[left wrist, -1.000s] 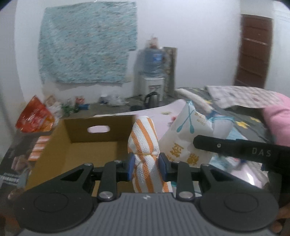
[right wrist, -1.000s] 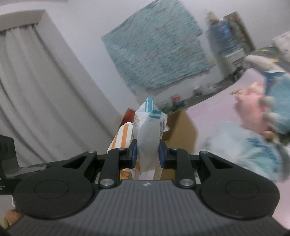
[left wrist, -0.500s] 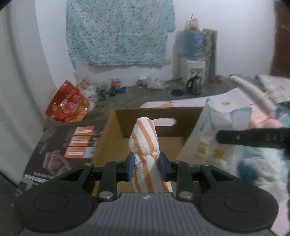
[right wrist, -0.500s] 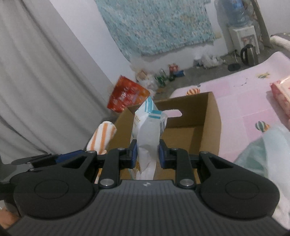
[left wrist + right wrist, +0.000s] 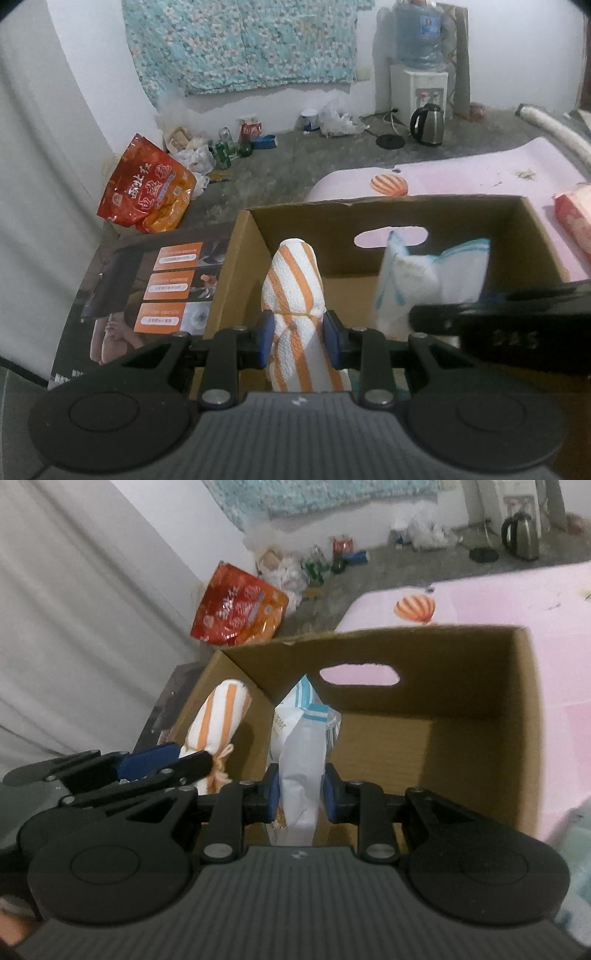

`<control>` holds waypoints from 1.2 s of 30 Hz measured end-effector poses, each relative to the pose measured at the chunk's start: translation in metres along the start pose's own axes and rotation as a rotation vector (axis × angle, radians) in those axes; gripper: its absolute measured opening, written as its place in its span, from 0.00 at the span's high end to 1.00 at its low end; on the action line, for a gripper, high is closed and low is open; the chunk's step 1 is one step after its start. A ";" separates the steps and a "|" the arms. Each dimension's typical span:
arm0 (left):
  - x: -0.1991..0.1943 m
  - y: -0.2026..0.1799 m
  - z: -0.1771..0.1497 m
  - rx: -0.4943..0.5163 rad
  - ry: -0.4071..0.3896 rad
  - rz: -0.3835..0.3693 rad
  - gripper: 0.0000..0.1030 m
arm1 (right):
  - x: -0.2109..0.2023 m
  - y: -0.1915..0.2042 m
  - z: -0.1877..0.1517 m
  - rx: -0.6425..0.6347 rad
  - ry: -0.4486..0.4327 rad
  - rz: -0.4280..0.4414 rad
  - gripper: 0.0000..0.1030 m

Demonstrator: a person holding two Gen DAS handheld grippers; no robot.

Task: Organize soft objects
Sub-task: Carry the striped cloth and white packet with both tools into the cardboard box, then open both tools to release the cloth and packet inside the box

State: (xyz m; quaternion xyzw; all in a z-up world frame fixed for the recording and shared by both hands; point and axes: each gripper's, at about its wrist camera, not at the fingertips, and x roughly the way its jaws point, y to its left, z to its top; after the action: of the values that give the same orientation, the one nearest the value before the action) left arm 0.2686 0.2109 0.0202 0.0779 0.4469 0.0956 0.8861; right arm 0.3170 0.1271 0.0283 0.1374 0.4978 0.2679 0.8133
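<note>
Looking down my left wrist view first, I have the left gripper (image 5: 298, 341) clamped on the orange-striped towel roll (image 5: 293, 295), its blue pads pressing into the cloth at a tied waist. The roll's long axis runs straight out along my fingers, its rounded end pointing into the cardboard box (image 5: 236, 266). That end sits over the box's left portion, near the left wall. The box interior I can see looks bare brown board. To the right, the right gripper (image 5: 491, 317) crosses the frame, blurred, carrying the white-and-blue soft pack (image 5: 402, 280) over the middle of the box. A red snack bag (image 5: 147, 188) lies on the floor beyond, and a pink mat (image 5: 480, 177) runs behind the box.

Turning to the right wrist view, the right gripper (image 5: 298, 794) is closed on the soft pack (image 5: 301, 746), pads squeezing its lower part so that it stands upright between them. The pack's sealed top points toward the far wall with the handle slot (image 5: 360, 672). The open box (image 5: 524, 720) lies directly ahead and below. The left gripper (image 5: 168, 762) comes in from the left with the towel roll (image 5: 218, 716) angled toward the box's left corner.

I judge both loads are above the opening, side by side, left hand nearer the left wall. What matters next is lowering each along its own axis without the two touching.
</note>
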 end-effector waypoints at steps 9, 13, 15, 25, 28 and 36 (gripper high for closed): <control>0.052 -0.001 0.014 0.015 0.060 0.054 0.71 | 0.046 -0.023 0.021 0.049 0.060 0.017 0.78; 0.066 -0.003 0.018 0.010 0.080 0.054 0.71 | 0.053 -0.039 0.026 0.083 0.071 0.039 0.77; 0.070 -0.004 0.018 0.023 0.069 0.059 0.77 | 0.056 -0.046 0.027 0.105 0.077 0.061 0.77; 0.079 -0.007 0.020 0.024 0.055 0.093 0.65 | 0.070 -0.063 0.033 0.153 0.133 0.114 0.76; 0.077 -0.006 0.020 0.021 0.058 0.096 0.62 | 0.075 -0.061 0.033 0.146 0.153 0.123 0.76; 0.071 -0.003 0.017 0.014 0.073 0.081 0.42 | 0.085 -0.076 0.038 0.241 0.155 0.105 0.36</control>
State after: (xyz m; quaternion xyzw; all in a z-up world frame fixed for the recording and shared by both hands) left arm 0.3239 0.2241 -0.0263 0.0987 0.4762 0.1309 0.8639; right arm 0.4037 0.1151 -0.0540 0.2388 0.5797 0.2580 0.7351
